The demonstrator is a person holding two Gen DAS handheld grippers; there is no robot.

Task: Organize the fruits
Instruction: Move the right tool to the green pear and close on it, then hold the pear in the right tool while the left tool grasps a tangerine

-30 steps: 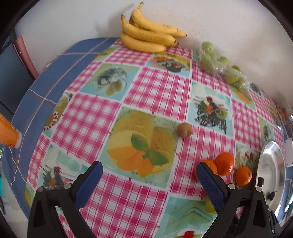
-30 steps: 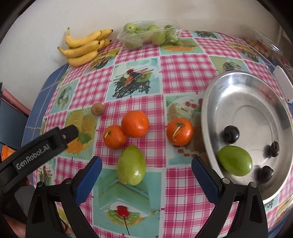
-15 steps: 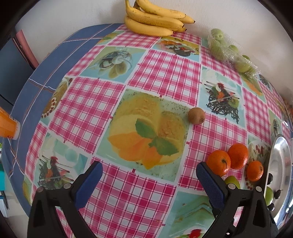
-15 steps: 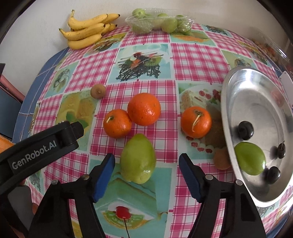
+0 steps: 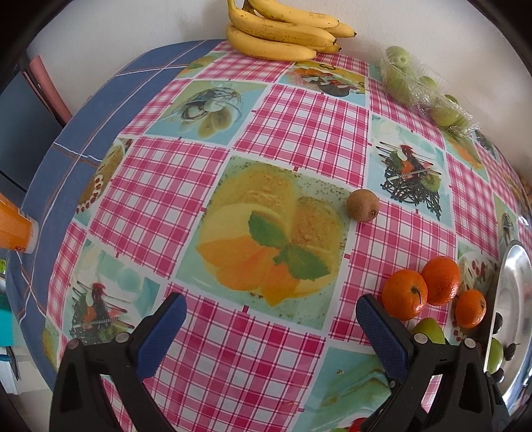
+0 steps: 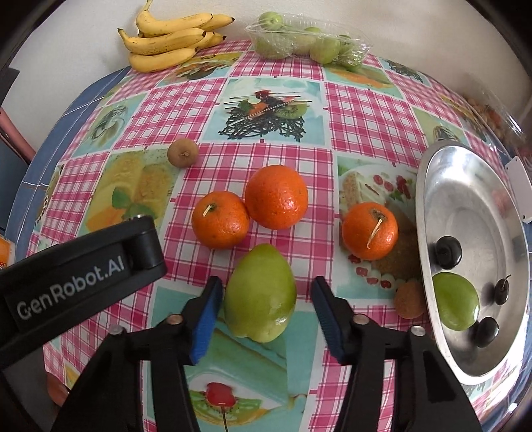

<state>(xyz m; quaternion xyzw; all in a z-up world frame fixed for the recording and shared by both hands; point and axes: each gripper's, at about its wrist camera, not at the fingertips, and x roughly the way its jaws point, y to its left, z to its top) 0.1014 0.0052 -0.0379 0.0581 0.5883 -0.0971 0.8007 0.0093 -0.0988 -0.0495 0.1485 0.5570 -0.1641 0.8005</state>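
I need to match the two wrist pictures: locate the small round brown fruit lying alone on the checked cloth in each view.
Left wrist: small round brown fruit sits right of centre, beside the printed yellow dessert square.
Right wrist: it sits upper left, at that same square's corner.
Shared landmark: yellow banana bunch at the table's far edge by the wall.

- It looked like a home dining spot: a round table (image 6: 362, 109) wore a pink gingham oilcloth printed with desserts and fruit.
- At twelve o'clock, bananas (image 6: 169, 36) and a film-wrapped tray of green fruit (image 6: 306, 41) lay against a plain white wall (image 5: 116, 43).
- At three o'clock sat a metal serving dish (image 6: 472, 186).
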